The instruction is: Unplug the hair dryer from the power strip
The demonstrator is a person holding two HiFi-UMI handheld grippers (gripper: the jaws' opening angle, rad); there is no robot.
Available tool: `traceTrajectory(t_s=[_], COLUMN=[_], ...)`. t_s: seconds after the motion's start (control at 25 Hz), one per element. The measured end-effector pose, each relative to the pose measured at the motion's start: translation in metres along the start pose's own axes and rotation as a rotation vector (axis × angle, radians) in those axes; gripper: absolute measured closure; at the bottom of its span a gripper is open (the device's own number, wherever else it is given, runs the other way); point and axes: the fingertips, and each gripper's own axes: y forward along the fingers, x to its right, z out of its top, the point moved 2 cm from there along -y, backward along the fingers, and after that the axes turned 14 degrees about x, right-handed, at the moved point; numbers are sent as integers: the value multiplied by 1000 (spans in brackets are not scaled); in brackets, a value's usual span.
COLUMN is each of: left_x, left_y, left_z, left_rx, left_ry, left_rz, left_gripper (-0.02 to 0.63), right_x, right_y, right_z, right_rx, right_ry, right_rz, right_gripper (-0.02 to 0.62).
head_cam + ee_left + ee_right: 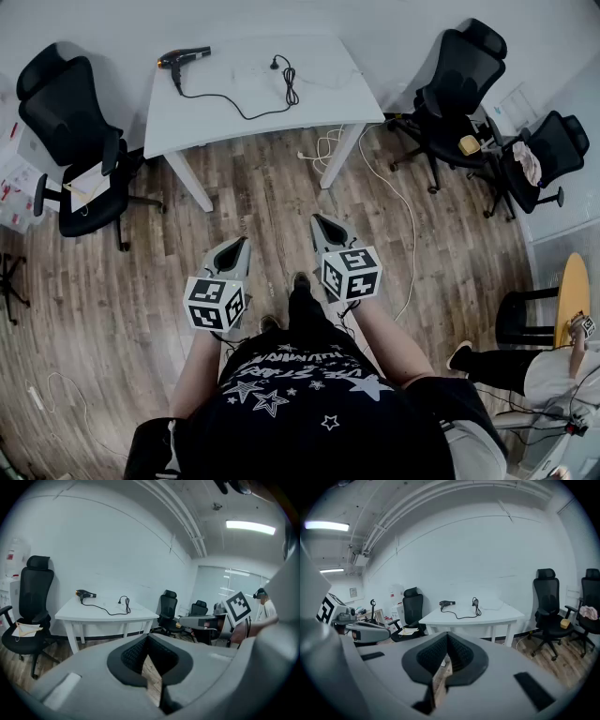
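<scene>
On the white desk (272,120) at the far side of the room, left end: one hair dryer (183,58), black, lying on its side, well apart from both my tools. Its cord (230,110) runs along the desk top to a loose coil (290,84) near the middle. The plug (275,64) lies beside the coil; whether it sits in anything I cannot tell.

Left of the desk: one black office chair (75,122) with papers (89,183) on its seat. Right of the desk: a second chair (459,80) and a third chair (544,150), both black. Beneath and beside the desk: a white cable (401,211) trailing over the wooden floor (262,202).

Nearest me, held low over that floor and aimed toward the desk: my left hand-held gripper (244,243), jaws drawn together, nothing between them. Just beside it, my right hand-held gripper (317,219), jaws likewise closed on nothing.
</scene>
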Motion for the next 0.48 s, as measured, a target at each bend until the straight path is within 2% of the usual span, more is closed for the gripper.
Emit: traceTrajectory(t_s=[0.48], left_x=[-8], left_y=[-9], left_z=[1], left_rx=[1], left_ry=[-8], left_rz=[15], left_gripper=[598], right_x=[-15], right_y=[10], right_z=[-1], right_rx=[-10], right_ry=[-10], right_rz=[23], right_gripper=[591])
